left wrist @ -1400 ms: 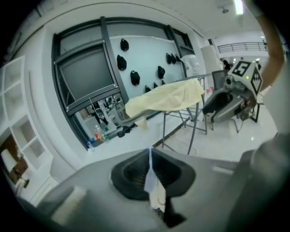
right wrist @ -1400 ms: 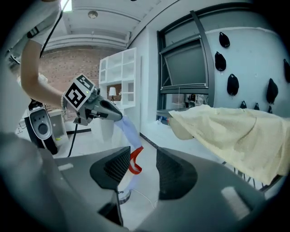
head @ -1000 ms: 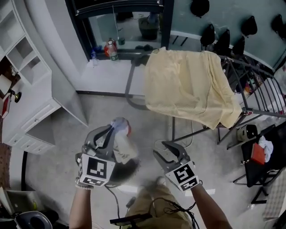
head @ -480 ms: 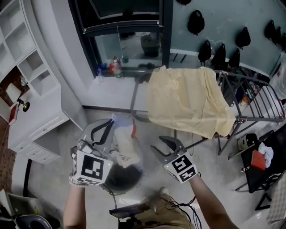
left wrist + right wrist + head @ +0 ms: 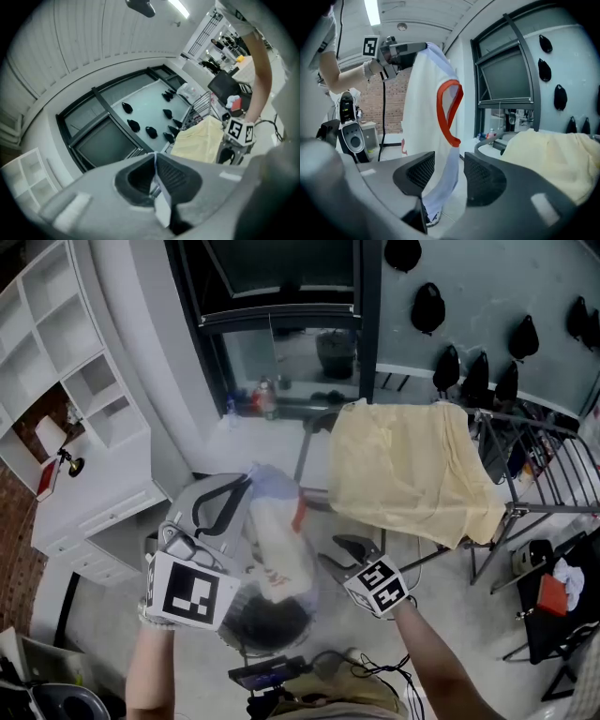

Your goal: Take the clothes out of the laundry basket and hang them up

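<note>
**Left tool** point(image 5: 154, 161): jaws pressed together on a thin edge of the white garment with a red-trimmed opening point(image 5: 424, 103). It is held high at the left and carries the garment by its top.

**White garment:** hangs down from the left tool, over the dark round laundry basket point(image 5: 272, 622) on the near floor. The basket is blurred.

**Right tool** point(image 5: 449, 164): jaws set wide apart. The garment's pale blue lower end hangs between them unclamped; contact with the pads cannot be judged.

**Pale yellow cloth** point(image 5: 403, 470): draped over the black metal drying rack point(image 5: 548, 465), far right, and apart from both tools.
</note>
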The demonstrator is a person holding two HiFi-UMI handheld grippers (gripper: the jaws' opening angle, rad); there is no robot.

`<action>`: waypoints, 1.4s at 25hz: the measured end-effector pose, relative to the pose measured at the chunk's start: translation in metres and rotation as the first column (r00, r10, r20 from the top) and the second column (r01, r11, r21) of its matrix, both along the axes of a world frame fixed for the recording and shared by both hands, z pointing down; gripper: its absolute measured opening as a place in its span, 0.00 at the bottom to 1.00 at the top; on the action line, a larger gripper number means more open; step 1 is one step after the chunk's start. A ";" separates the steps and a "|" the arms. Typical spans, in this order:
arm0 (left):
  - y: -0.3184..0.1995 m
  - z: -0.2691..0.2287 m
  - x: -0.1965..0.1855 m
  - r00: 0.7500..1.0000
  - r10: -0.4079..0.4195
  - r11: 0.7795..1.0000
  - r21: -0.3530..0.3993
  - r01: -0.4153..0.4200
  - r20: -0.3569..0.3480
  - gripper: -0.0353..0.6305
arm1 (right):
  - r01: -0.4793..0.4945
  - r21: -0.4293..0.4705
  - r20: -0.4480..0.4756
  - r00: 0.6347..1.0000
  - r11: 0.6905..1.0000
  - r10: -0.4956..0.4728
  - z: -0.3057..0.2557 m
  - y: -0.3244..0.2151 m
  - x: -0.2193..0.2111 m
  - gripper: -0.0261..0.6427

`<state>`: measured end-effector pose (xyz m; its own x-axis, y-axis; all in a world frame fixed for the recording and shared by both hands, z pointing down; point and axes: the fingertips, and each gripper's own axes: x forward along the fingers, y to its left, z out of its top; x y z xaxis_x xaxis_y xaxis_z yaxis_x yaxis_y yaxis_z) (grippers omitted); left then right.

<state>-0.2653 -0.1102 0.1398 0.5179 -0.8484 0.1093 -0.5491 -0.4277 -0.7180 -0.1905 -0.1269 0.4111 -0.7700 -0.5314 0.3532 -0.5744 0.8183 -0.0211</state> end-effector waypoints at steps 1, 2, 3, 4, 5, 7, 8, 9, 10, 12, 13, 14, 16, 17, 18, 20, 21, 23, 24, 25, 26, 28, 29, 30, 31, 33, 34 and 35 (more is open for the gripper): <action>0.002 -0.005 0.001 1.000 0.002 1.000 0.007 -0.002 -0.007 0.07 | 0.018 -0.019 0.009 1.000 1.000 -0.018 0.005 -0.002 -0.004 0.31; 0.004 -0.008 0.002 1.000 0.003 1.000 0.013 -0.003 -0.009 0.07 | 0.039 -0.034 0.014 0.999 0.999 -0.039 0.009 -0.004 -0.009 0.31; 0.005 -0.012 0.003 1.000 0.005 1.000 0.019 -0.004 -0.007 0.07 | 0.062 -0.046 0.014 0.998 0.997 -0.062 0.013 -0.006 -0.015 0.31; 0.007 -0.014 0.005 1.000 0.007 1.000 0.025 -0.007 -0.003 0.07 | 0.087 -0.057 0.013 0.996 0.995 -0.086 0.017 -0.007 -0.021 0.31; 0.009 -0.017 0.006 1.000 0.010 0.999 0.031 -0.010 0.002 0.07 | 0.112 -0.069 0.013 0.994 0.991 -0.111 0.021 -0.009 -0.028 0.31; 0.012 -0.021 0.007 1.000 0.017 0.999 0.044 -0.017 0.007 0.07 | 0.167 -0.098 0.018 0.986 0.981 -0.166 0.028 -0.009 -0.044 0.31; 0.013 -0.024 0.008 1.000 0.020 0.999 0.048 -0.020 0.006 0.07 | 0.194 -0.108 0.022 0.981 0.975 -0.193 0.031 -0.008 -0.052 0.31; 0.013 -0.025 0.008 1.000 0.021 0.998 0.051 -0.021 0.003 0.07 | 0.218 -0.113 0.028 0.976 0.969 -0.217 0.032 -0.006 -0.060 0.31; 0.013 -0.026 0.007 1.000 0.020 0.998 0.051 -0.020 0.000 0.07 | 0.238 -0.114 0.034 0.971 0.965 -0.235 0.032 -0.003 -0.067 0.31; 0.013 -0.026 0.004 1.000 0.015 0.999 0.050 -0.015 -0.004 0.07 | 0.259 -0.105 0.032 0.966 0.960 -0.257 0.033 0.001 -0.077 0.23; 0.013 -0.025 0.001 1.000 0.010 0.999 0.048 -0.010 -0.007 0.07 | 0.258 -0.100 0.019 0.966 0.961 -0.257 0.035 0.002 -0.078 0.09; 0.012 -0.024 -0.003 1.000 0.004 0.999 0.045 -0.003 -0.011 0.07 | 0.248 -0.098 0.005 0.969 0.964 -0.249 0.036 0.001 -0.078 0.06; 0.009 -0.018 -0.014 1.000 -0.019 0.999 0.025 0.020 -0.024 0.07 | 0.204 -0.103 -0.022 0.978 0.974 -0.207 0.040 -0.004 -0.069 0.06; 0.007 -0.013 -0.021 0.999 -0.036 0.999 0.007 0.037 -0.034 0.07 | 0.170 -0.105 -0.036 0.984 0.980 -0.175 0.042 -0.007 -0.061 0.06; 0.005 -0.007 -0.029 0.997 -0.056 0.998 -0.013 0.055 -0.047 0.07 | 0.132 -0.103 -0.054 0.989 0.986 -0.138 0.043 -0.011 -0.050 0.06; 0.002 0.006 -0.042 0.993 -0.095 0.994 -0.059 0.091 -0.074 0.07 | 0.052 -0.092 -0.094 0.994 0.994 -0.061 0.044 -0.017 -0.025 0.06; 0.000 0.014 -0.048 0.990 -0.112 0.991 -0.082 0.105 -0.083 0.07 | 0.011 -0.083 -0.114 0.993 0.997 -0.020 0.043 -0.019 -0.010 0.06; -0.004 0.028 -0.054 0.988 -0.130 0.986 -0.117 0.120 -0.084 0.07 | -0.080 -0.056 -0.144 0.987 0.995 0.072 0.038 -0.024 0.023 0.06; -0.006 0.035 -0.055 0.989 -0.129 0.985 -0.128 0.118 -0.075 0.07 | -0.129 -0.041 -0.153 0.981 0.991 0.122 0.033 -0.025 0.040 0.06; -0.008 0.041 -0.055 0.991 -0.121 0.984 -0.136 0.112 -0.063 0.07 | -0.179 -0.026 -0.158 0.972 0.984 0.172 0.027 -0.026 0.057 0.06; -0.010 0.048 -0.053 0.992 -0.113 0.984 -0.146 0.104 -0.057 0.07 | -0.226 -0.011 -0.161 0.962 0.974 0.221 0.021 -0.025 0.074 0.06; -0.013 0.062 -0.047 0.993 -0.099 0.981 -0.174 0.086 -0.068 0.07 | -0.309 0.020 -0.168 0.937 0.951 0.308 0.010 -0.018 0.105 0.06; -0.014 0.068 -0.043 0.993 -0.091 0.979 -0.188 0.075 -0.078 0.07 | -0.347 0.037 -0.171 0.922 0.937 0.348 0.004 -0.014 0.119 0.06; -0.015 0.075 -0.038 0.993 -0.081 0.978 -0.201 0.062 -0.085 0.07 | -0.386 0.055 -0.172 0.905 0.921 0.390 -0.003 -0.009 0.132 0.06; -0.016 0.081 -0.031 0.994 -0.067 0.976 -0.213 0.046 -0.092 0.07 | -0.426 0.072 -0.172 0.885 0.902 0.432 -0.009 -0.003 0.147 0.06; -0.016 0.092 -0.014 0.994 -0.029 0.972 -0.234 0.004 -0.104 0.07 | -0.504 0.103 -0.171 0.840 0.857 0.515 -0.022 0.012 0.177 0.06; -0.015 0.096 -0.005 0.994 -0.008 0.970 -0.242 -0.019 -0.110 0.07 | -0.539 0.116 -0.168 0.817 0.834 0.551 -0.028 0.021 0.191 0.06; -0.015 0.100 0.003 0.993 0.011 0.968 -0.248 -0.040 -0.117 0.07 | -0.569 0.127 -0.165 0.795 0.812 0.583 -0.034 0.029 0.203 0.06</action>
<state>-0.2622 -0.1249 0.2400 0.5607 -0.7877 0.2552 -0.6074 -0.6007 -0.5198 0.0129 -0.0983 0.3766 -0.2366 -0.8832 0.4049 -0.9272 0.3298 0.1776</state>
